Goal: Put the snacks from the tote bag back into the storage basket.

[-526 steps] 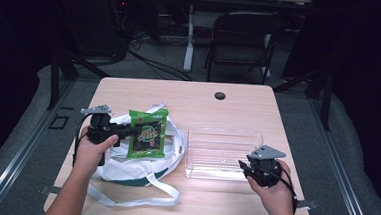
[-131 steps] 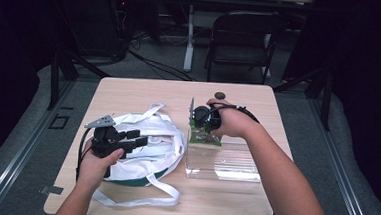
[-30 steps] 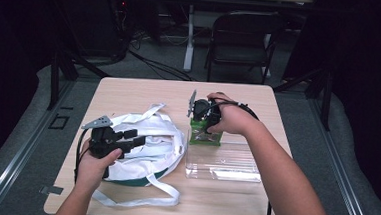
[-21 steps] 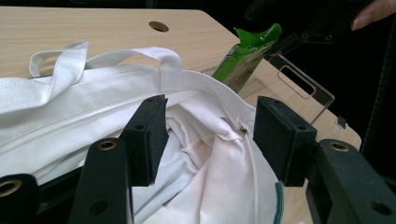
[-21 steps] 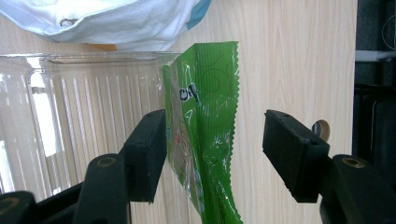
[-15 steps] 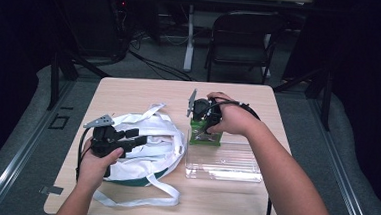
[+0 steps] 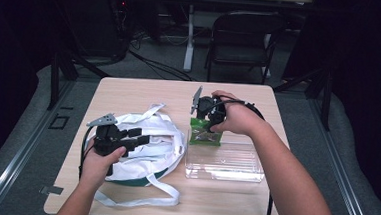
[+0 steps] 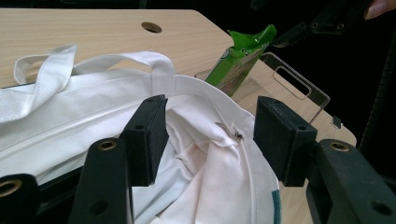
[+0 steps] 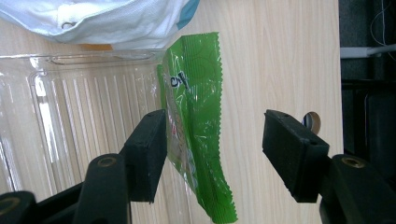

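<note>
A white cloth bag (image 7: 151, 145) with long straps lies on the left of the table. My left gripper (image 7: 139, 136) rests over it, open. In the left gripper view its jaws (image 8: 210, 135) stand wide over the bag's (image 8: 70, 121) mouth and a small zip pull. A green snack packet (image 7: 204, 136) stands leaning in the far left corner of a clear plastic tray (image 7: 225, 164). My right gripper (image 7: 207, 119) hovers just above it, open. In the right gripper view the packet (image 9: 196, 102) lies between the spread jaws (image 9: 215, 154), unpressed.
The wooden table (image 7: 139, 92) has a round cable hole (image 8: 152, 26) near its far edge. A folding chair (image 7: 243, 35) and cables stand beyond the table. The tray's (image 9: 70, 116) ribbed floor is bare beside the packet.
My right gripper has edged slightly away from the packet, which stays leaning in the tray's corner. The left hand and the bag have not moved.
</note>
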Tool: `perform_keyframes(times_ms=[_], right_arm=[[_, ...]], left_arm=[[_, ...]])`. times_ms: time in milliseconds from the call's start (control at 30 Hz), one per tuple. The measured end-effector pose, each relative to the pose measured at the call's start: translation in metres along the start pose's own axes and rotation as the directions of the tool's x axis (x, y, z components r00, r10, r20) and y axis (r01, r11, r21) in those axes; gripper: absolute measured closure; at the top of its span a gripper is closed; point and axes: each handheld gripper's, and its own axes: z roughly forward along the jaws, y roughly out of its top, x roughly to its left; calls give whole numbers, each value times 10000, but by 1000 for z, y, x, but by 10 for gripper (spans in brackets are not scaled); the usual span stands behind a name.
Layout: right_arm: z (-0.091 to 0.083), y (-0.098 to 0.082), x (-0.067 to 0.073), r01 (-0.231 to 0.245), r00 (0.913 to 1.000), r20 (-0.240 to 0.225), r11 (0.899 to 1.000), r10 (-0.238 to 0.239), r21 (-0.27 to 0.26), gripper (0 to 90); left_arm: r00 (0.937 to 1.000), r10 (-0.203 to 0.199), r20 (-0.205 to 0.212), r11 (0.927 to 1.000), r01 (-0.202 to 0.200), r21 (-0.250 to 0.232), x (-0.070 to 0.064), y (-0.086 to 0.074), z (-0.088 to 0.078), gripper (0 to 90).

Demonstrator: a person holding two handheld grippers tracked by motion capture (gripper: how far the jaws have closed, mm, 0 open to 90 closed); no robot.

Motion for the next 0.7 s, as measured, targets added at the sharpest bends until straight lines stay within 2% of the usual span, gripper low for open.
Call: perform_keyframes(times_ms=[400, 567, 700], right_arm=[[-12, -8, 1, -88, 9999, 61, 9999, 89, -115, 404], [-20, -17, 4, -289, 9994, 163, 9993, 293, -250, 404], [-29, -26, 11, -541, 9983, 171, 9968, 551, -580, 408]], left_arm=[[10000, -50, -8, 10000, 49, -46, 1, 0, 0, 442], [10000, -51, 6, 10000, 51, -61, 2, 1, 0, 443], [10000, -43, 3, 10000, 43, -34, 2, 1, 1, 442]])
